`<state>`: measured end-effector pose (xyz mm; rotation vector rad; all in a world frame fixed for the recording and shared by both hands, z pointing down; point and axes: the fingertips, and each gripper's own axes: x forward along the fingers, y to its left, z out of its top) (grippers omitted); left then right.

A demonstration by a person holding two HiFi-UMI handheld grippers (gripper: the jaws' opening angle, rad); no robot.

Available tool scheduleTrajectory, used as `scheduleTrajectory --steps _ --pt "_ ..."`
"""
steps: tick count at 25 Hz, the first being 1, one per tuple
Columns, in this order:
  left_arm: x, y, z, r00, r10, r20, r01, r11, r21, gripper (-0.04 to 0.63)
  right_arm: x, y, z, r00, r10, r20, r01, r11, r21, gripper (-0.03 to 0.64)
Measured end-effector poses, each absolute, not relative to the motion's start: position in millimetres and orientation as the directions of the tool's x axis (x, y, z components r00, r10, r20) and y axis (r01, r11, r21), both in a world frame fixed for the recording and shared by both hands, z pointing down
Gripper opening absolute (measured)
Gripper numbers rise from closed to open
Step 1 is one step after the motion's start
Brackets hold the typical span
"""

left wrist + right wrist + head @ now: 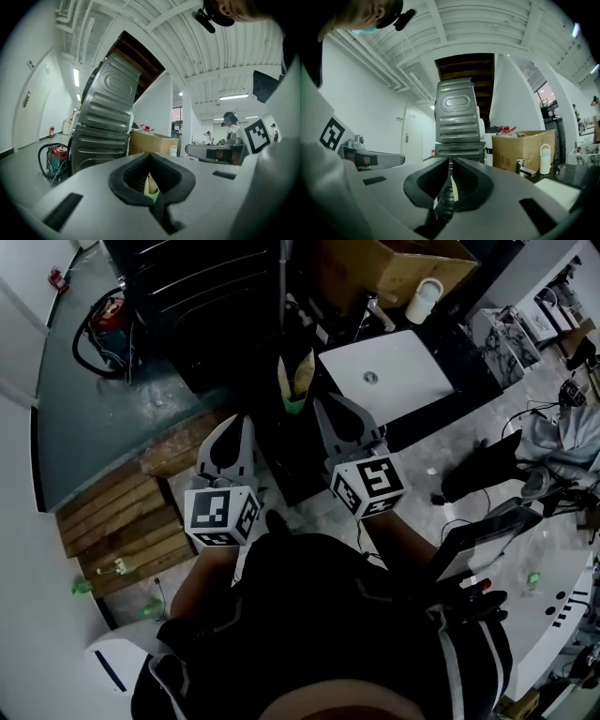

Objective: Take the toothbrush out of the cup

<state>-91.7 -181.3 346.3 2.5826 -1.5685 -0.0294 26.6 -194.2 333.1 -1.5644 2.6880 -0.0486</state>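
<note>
Green cup (294, 402) upper centre on dark counter (464, 357), pale toothbrush (304, 371) standing in it. Left gripper (246, 420) and right gripper (322, 402) just below; both jaw pairs pressed together, nothing held.

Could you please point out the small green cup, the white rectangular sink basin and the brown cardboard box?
small green cup (294, 405), head view, its green lower wall.
white rectangular sink basin (408, 371), head view, bare basin floor.
brown cardboard box (515, 147), right gripper view, its front face.

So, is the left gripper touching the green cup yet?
Apart. In the head view the left gripper, jaws shut, sits short of the green cup, with a clear gap between them.
</note>
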Motion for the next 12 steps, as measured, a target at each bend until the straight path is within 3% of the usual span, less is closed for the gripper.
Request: scheduleTrajectory --steps 8,12 --pt "-94 -217 354 0.492 -0.87 0.037 -0.865 -0.484 0.131 0.008 33 -233 339 -0.457 -0.89 0.012 -0.889 0.456 -0.027 0.034" --pt "-86 -223 365 0.485 -0.872 0.065 -0.87 -0.474 0.14 0.008 42 -246 349 -0.479 -0.877 0.035 -0.878 0.477 -0.045 0.095"
